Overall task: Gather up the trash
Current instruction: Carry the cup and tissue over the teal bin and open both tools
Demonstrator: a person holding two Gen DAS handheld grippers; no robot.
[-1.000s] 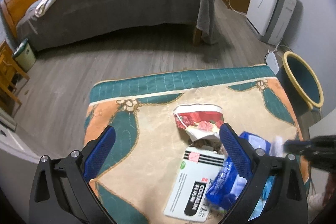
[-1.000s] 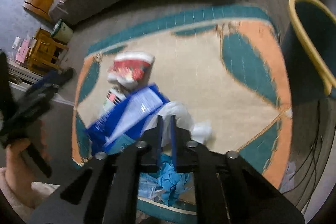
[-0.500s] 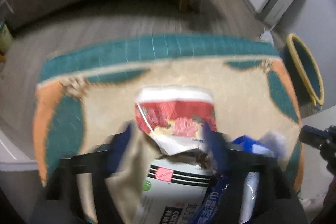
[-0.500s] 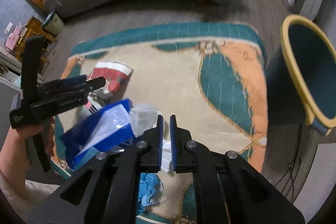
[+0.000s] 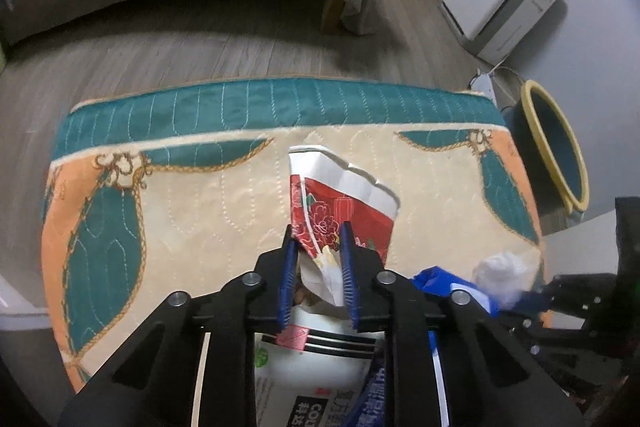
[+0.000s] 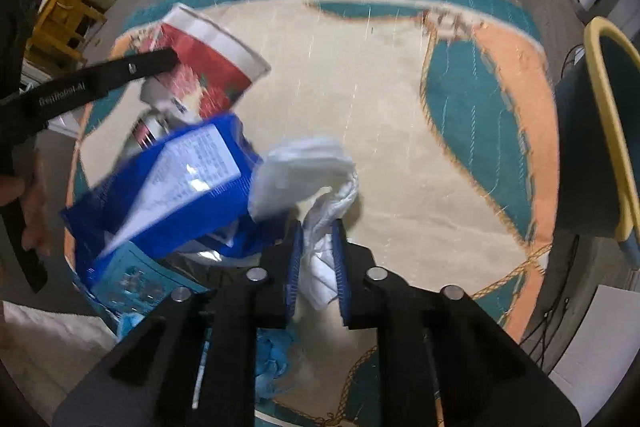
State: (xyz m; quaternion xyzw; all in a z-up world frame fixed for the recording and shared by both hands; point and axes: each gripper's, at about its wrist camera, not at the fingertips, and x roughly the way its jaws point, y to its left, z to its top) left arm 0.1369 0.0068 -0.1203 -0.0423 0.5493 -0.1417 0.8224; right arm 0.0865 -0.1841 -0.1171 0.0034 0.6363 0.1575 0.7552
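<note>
The left tongs [image 5: 318, 259] are closing on the crumpled red paper cup [image 5: 340, 203], its torn lower end caught between the blue pads, near the six o'clock edge of the patterned rug [image 5: 200, 211]. The right tongs [image 6: 316, 259] are clenched on a white tissue wad [image 6: 320, 187], which trails up toward twelve o'clock. At nine o'clock of the tissue lies a blue wrapper [image 6: 168, 187]. The yellow-rimmed bin [image 6: 600, 131] stands at three o'clock, off the rug.
</note>
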